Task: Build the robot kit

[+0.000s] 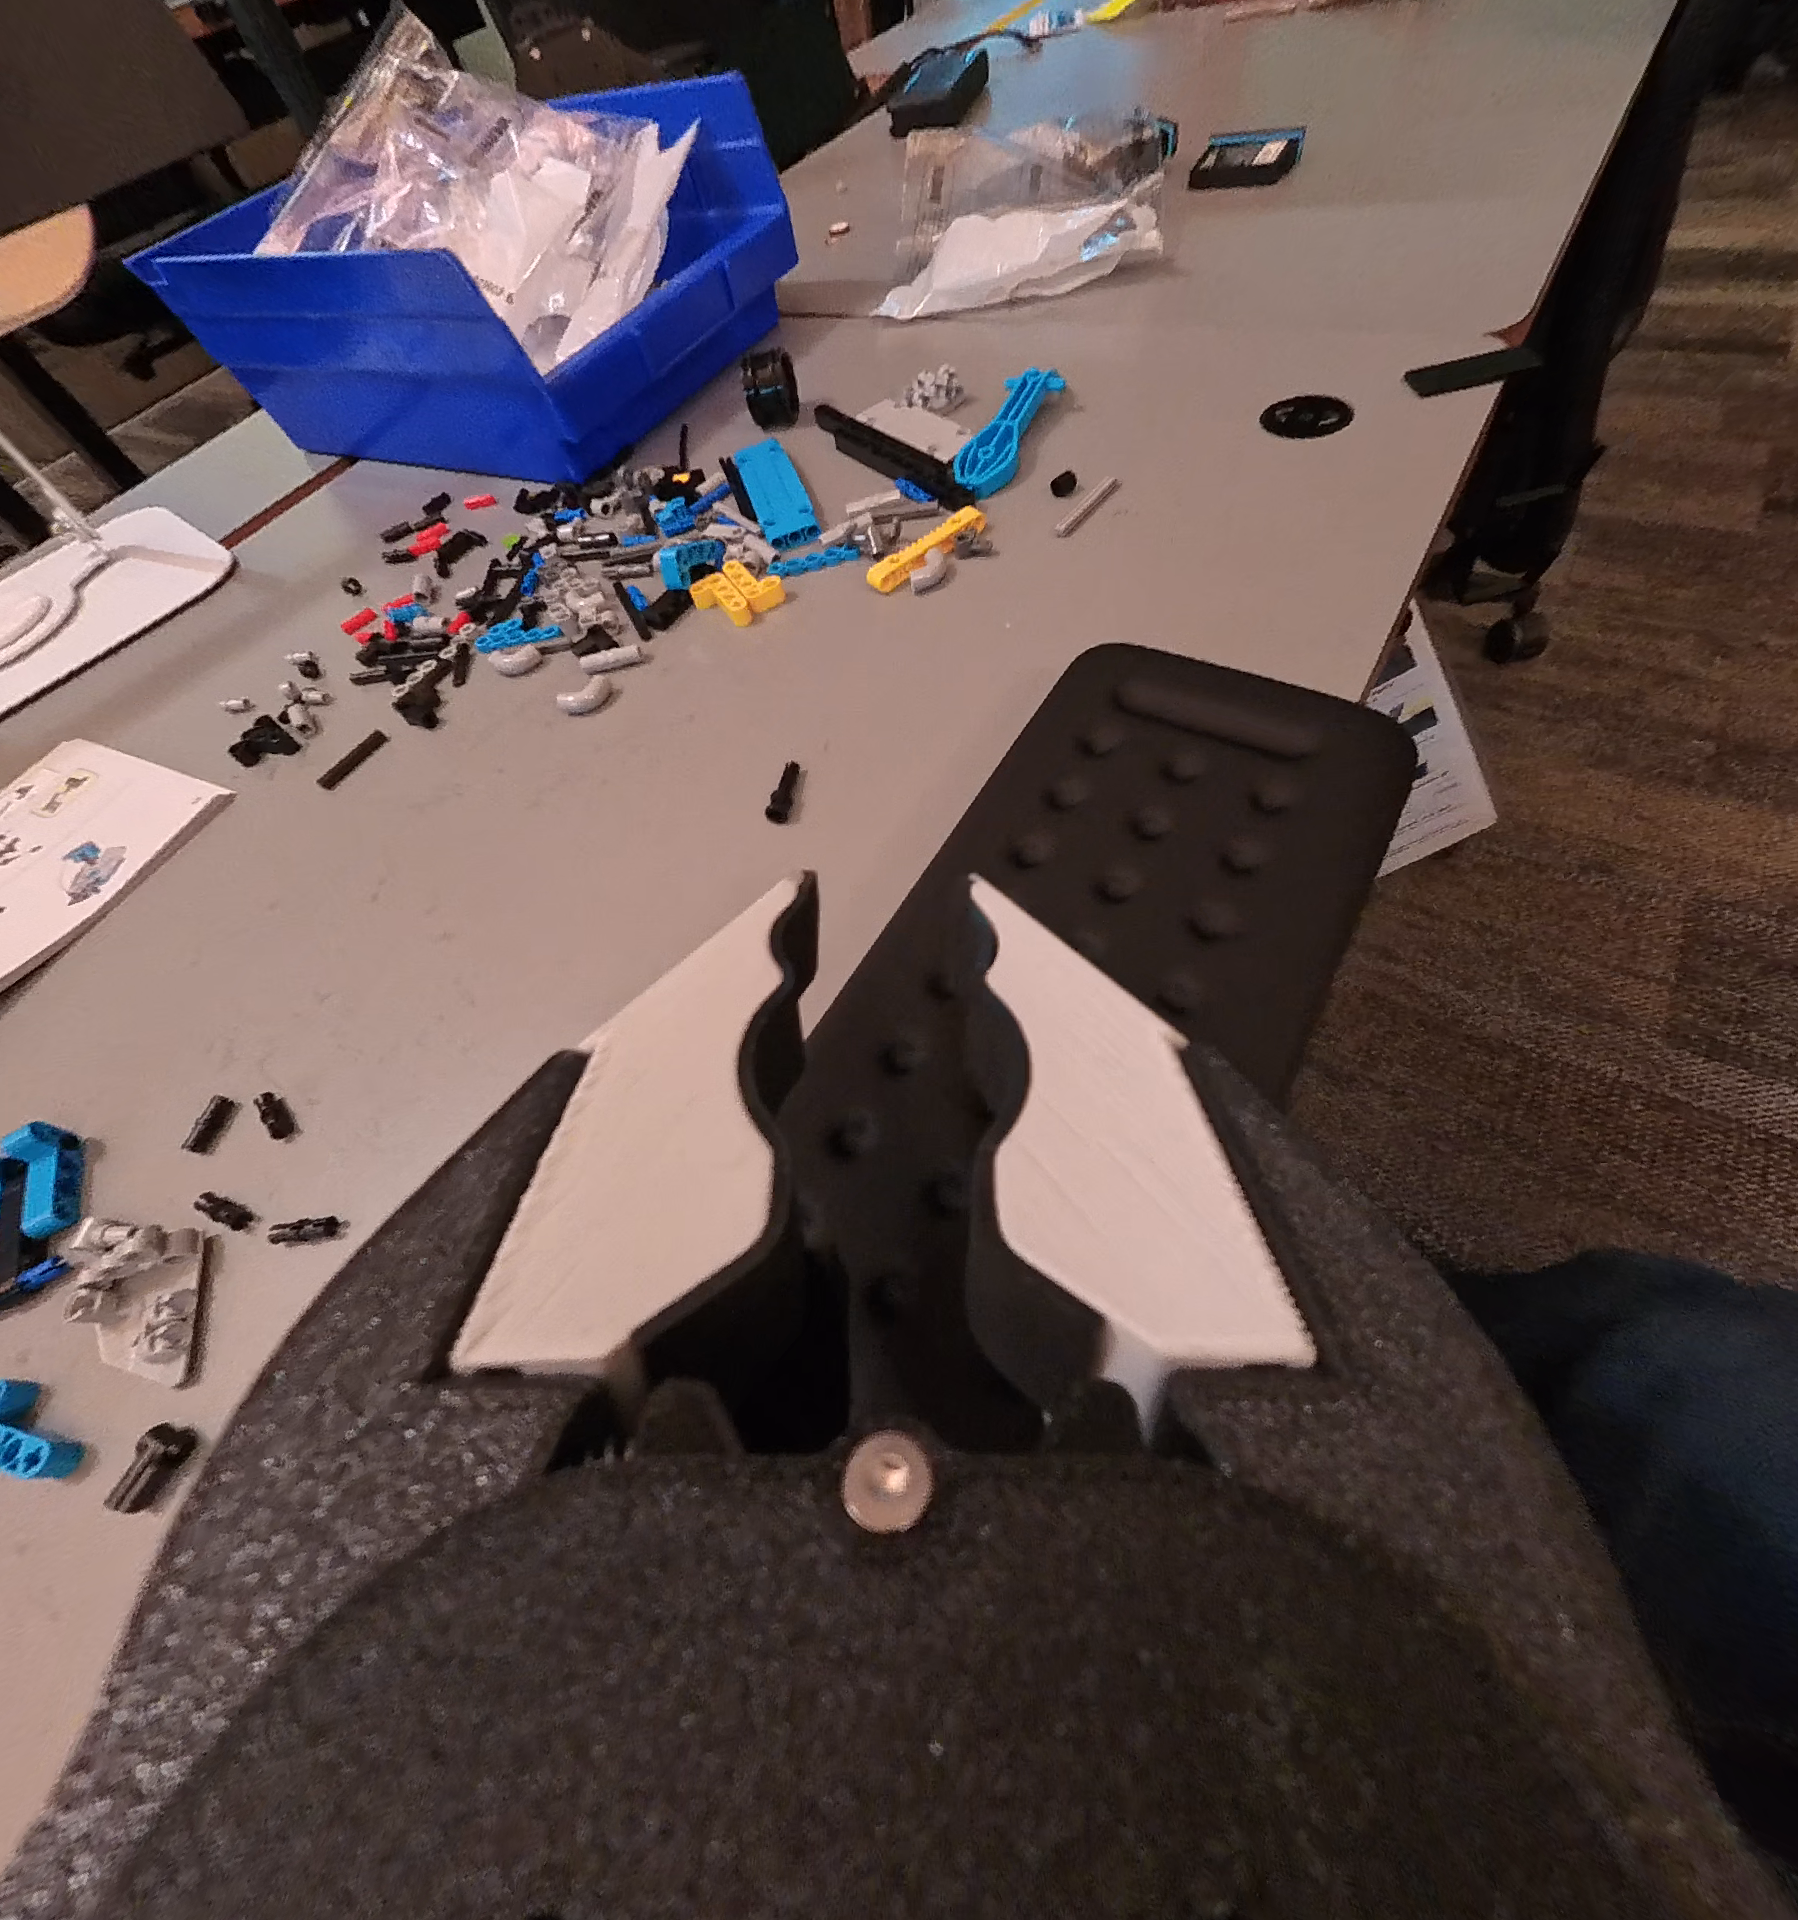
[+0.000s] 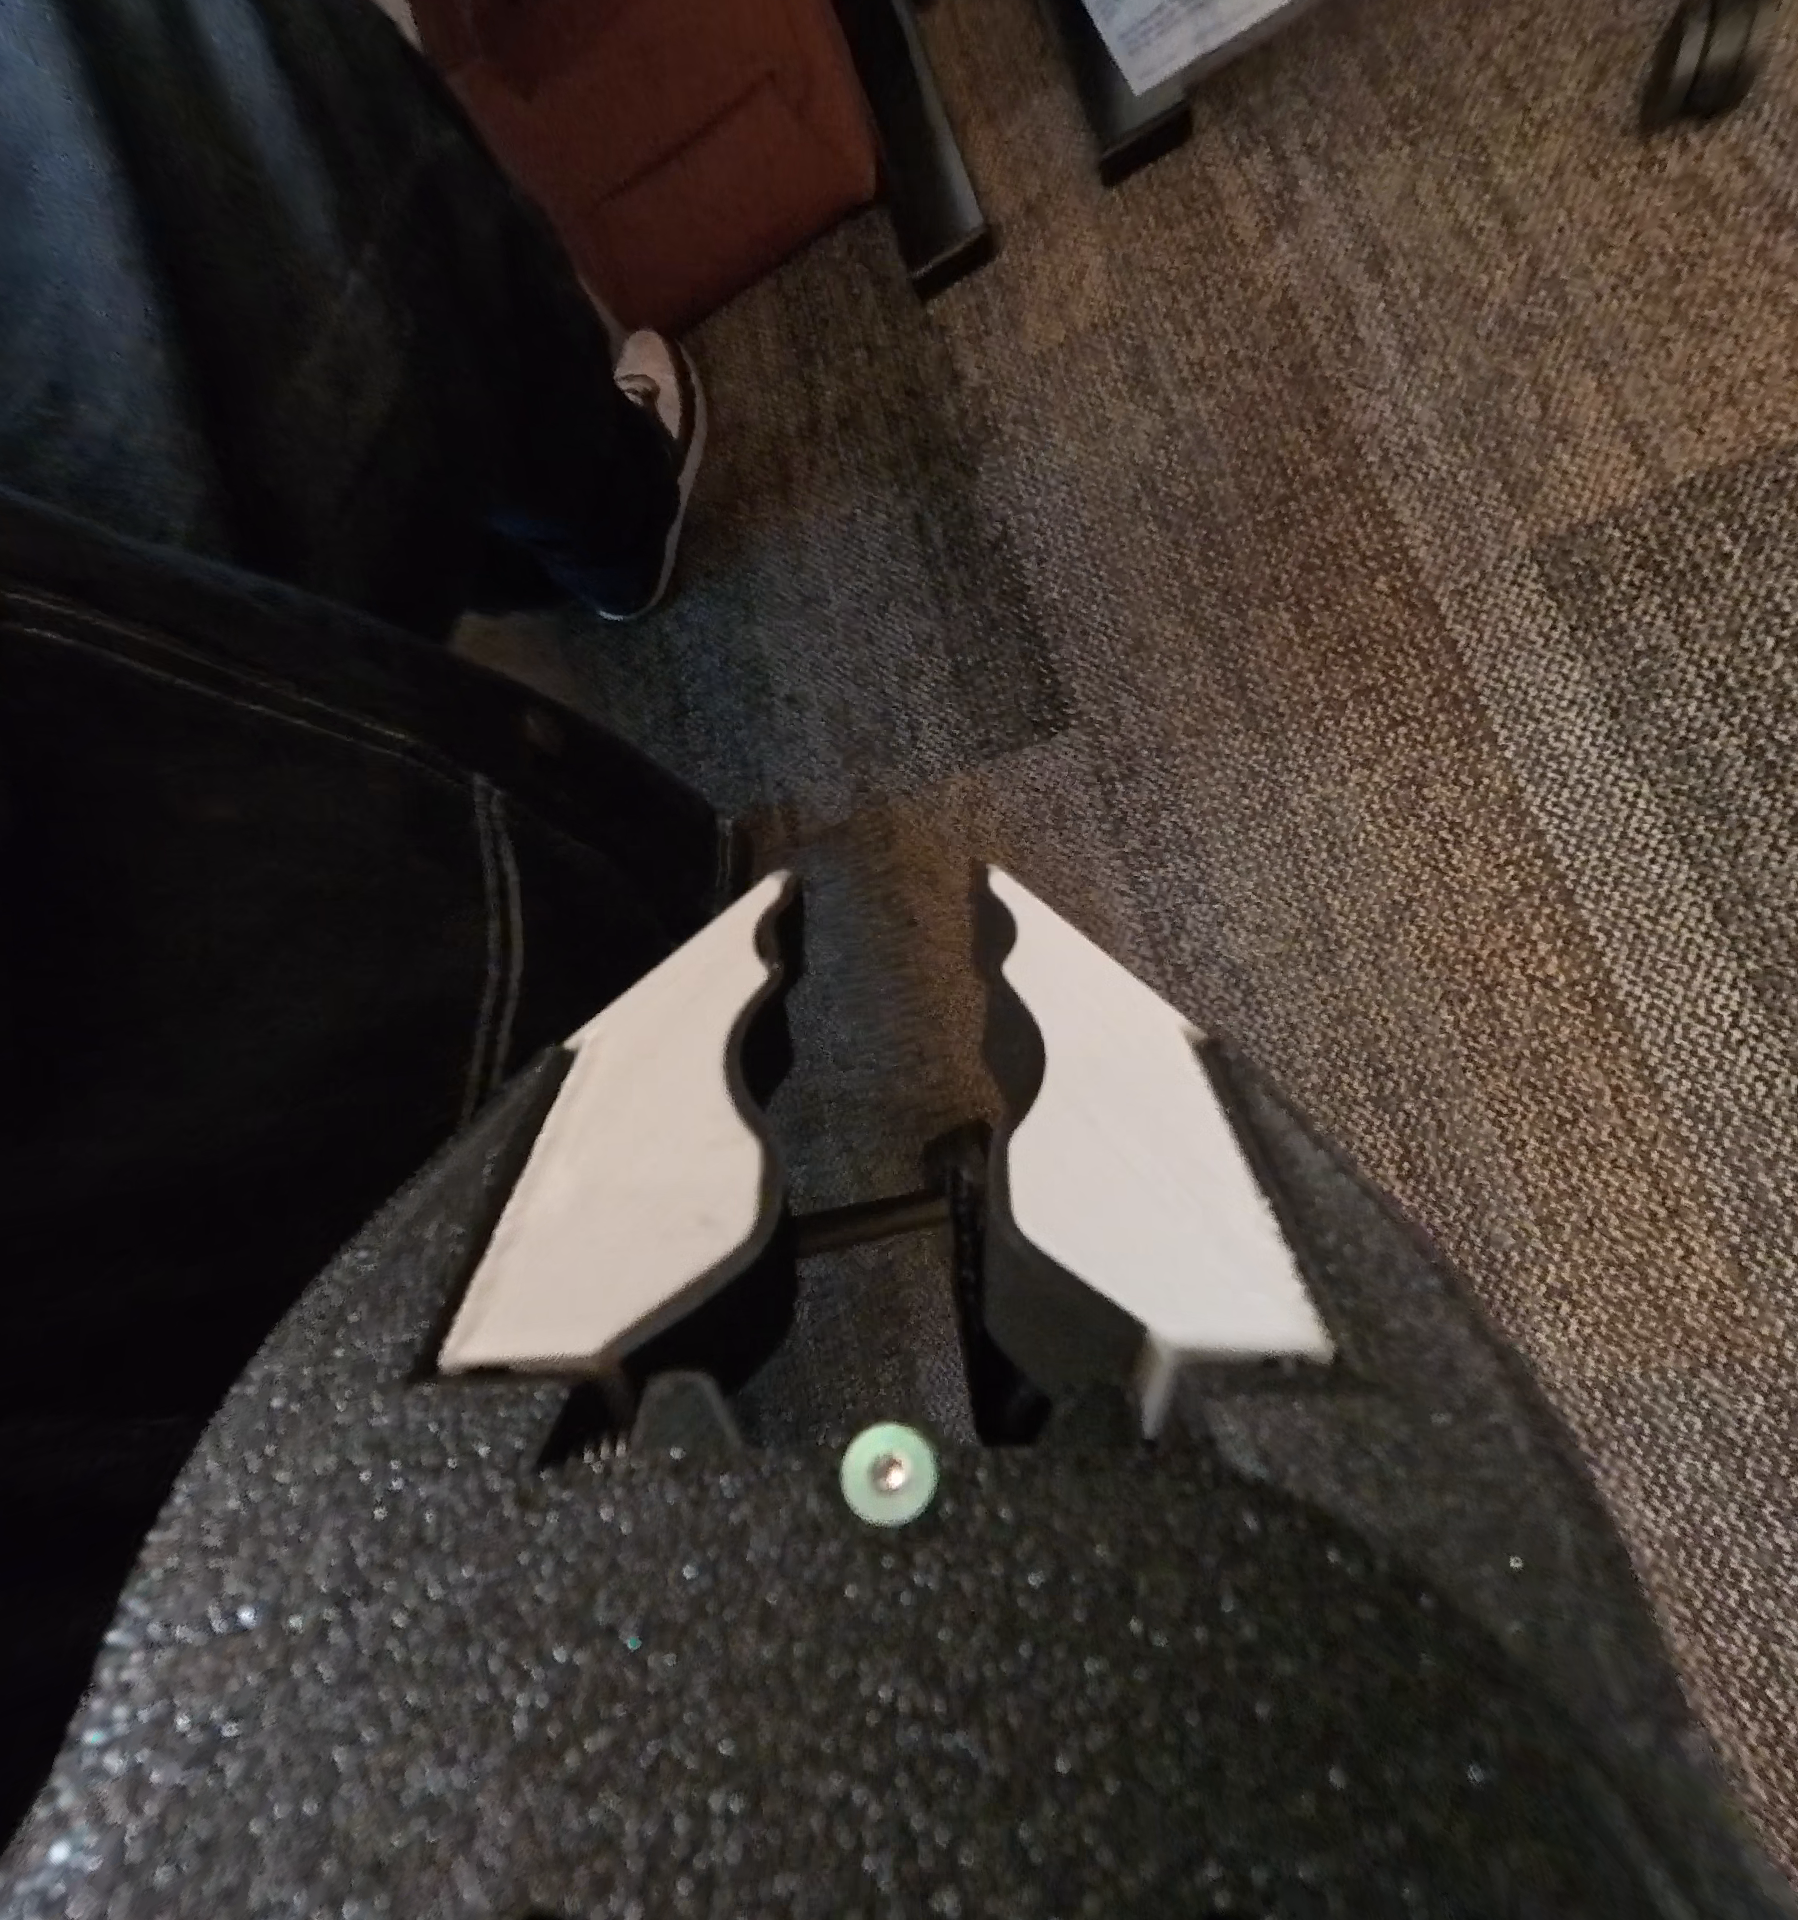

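Black studded pad (image 1: pixel 1175 862) lies under my left claw (image 1: pixel 890 883), spread and empty, at the surface's (image 1: pixel 1238 540) near edge; loose building pieces (image 1: pixel 604 582) lie ahead-left. My right claw (image 2: pixel 890 883), also spread and empty, hangs over carpet (image 2: pixel 1394 727).

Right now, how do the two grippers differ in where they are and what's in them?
The left gripper hangs over the near edge of the grey table, above a black studded pad; the right gripper points down at the carpet, beside a person's dark trouser leg.
The left gripper holds nothing, while a thin black rod spans the right gripper's gap near its base.
Both have white fingers and stand open.
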`<state>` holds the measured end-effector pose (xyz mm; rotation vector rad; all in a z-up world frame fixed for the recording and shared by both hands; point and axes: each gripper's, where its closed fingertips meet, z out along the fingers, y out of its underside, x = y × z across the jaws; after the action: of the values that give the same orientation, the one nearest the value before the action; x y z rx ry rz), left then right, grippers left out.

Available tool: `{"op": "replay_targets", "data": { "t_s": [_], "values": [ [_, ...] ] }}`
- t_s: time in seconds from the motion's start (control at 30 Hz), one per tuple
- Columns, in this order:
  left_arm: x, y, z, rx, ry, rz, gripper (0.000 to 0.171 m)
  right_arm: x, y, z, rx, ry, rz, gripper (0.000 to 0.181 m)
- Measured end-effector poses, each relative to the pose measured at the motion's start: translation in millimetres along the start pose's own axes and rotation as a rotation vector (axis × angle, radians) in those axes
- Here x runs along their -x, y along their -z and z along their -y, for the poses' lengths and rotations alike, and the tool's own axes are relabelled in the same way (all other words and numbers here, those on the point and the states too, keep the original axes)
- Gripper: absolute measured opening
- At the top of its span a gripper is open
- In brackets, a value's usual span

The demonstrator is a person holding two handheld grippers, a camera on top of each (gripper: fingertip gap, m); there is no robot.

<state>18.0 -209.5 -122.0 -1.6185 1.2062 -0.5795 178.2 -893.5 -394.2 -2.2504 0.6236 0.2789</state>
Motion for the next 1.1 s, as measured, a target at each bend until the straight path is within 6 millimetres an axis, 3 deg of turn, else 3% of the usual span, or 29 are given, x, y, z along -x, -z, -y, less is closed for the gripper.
{"op": "replay_targets", "data": {
  "t_s": [0.03,0.07,0.13,0.2,0.27,0.3,0.37,0.43,0.5,0.63,0.73,0.8,1.1],
  "values": [
    [-0.1,0.9,1.0,-0.008,0.01,-0.01,0.026,12.9,4.7,5.7,0.003,-0.005,0.037,0.031],
    [0.0,1.7,1.8,-0.014,0.022,-0.019,0.026,38.0,11.6,14.4,0.001,-0.013,0.136,0.029],
    [0.0,2.6,2.9,-0.022,0.046,-0.041,0.026,106.9,32.9,35.0,0.007,0.044,0.376,0.04],
    [-1.1,3.3,3.6,-0.027,0.064,-0.066,0.026,159.4,44.6,34.8,0.131,0.137,0.477,0.039],
    [-2.1,3.9,4.3,-0.031,0.076,-0.084,0.026,180.7,36.5,19.2,0.306,0.237,0.442,0.043],
    [-2.7,3.9,4.3,-0.031,0.081,-0.094,0.026,184.9,30.1,8.6,0.394,0.267,0.417,0.033],
    [-3.2,4.3,4.8,-0.034,0.093,-0.11,0.027,183.2,19.6,-6.9,0.516,0.29,0.376,0.018],
    [-2.5,5.3,5.9,-0.043,0.106,-0.116,0.027,185.0,13.6,-9.6,0.542,0.253,0.392,0.008],
    [-1.7,5.8,6.5,-0.048,0.117,-0.118,0.027,161.9,8.4,-11.5,0.601,0.256,0.259,0.002],
    [-1.3,4.3,5.1,-0.035,0.126,-0.122,0.027,125.8,22.9,35.3,0.459,0.312,0.015,0.001],
    [-0.6,2.7,3.5,-0.021,0.13,-0.118,0.027,118.5,43.0,65.3,0.378,0.379,-0.09,0.0],
    [-0.4,1.3,2.3,-0.01,0.132,-0.118,0.027,118.5,52.1,72.1,0.386,0.422,-0.118,0.0],
    [0.1,1.6,2.5,-0.013,0.118,-0.1,0.027,96.8,60.8,44.8,0.454,0.252,-0.069,0.001]
  ]
}}
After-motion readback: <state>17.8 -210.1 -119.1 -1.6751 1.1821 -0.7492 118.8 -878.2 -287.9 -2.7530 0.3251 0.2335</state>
